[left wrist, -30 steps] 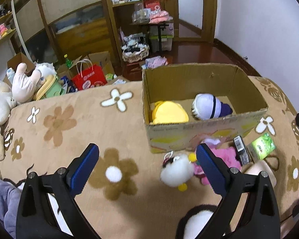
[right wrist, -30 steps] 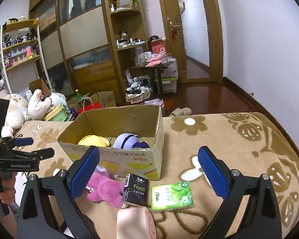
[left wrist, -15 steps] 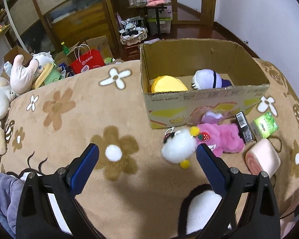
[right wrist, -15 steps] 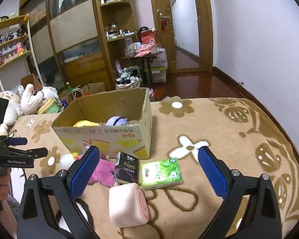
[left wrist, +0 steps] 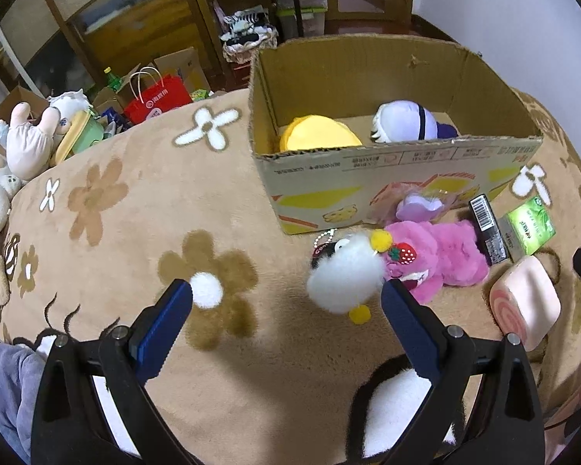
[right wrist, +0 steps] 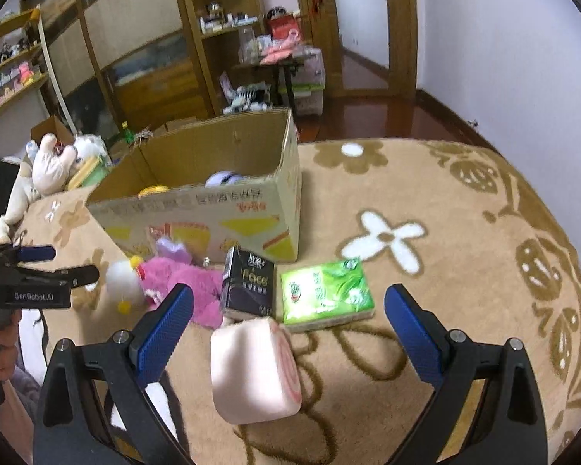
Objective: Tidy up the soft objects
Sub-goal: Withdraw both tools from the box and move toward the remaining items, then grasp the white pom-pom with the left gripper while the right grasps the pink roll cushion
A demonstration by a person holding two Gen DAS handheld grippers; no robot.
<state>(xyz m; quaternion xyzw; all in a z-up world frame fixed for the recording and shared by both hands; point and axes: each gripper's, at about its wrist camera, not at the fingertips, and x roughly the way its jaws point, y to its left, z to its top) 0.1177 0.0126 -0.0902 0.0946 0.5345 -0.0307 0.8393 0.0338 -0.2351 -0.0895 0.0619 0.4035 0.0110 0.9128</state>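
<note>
At the far left of the left wrist view a pile of plush toys (left wrist: 27,143) runs off the edge of the frame, partly cut off. The left hand-held gripper (left wrist: 286,302) hangs over the flowered tan blanket (left wrist: 108,209) with its jaws spread wide and nothing between them; a white fluffy toy (left wrist: 342,277) with yellow pom-poms lies just inside its right finger, not touched. Behind it stands the open cardboard box (left wrist: 399,170), holding a yellow soft toy (left wrist: 317,135) and a purple and white plush (left wrist: 404,120), both half hidden by the near wall. In front of the box a pink plush (left wrist: 441,259) with a strawberry lies against the white toy, and a small lilac thing behind it is too crumpled to make out. Further right are a dark tissue pack (right wrist: 248,283), standing on end, and a green tissue pack (right wrist: 327,290) lying flat beside it. The right hand-held gripper (right wrist: 288,317) is likewise wide open and empty, with a pink swirl roll cushion (right wrist: 253,370) lying between its fingers and below them, clear of both pads.
</note>
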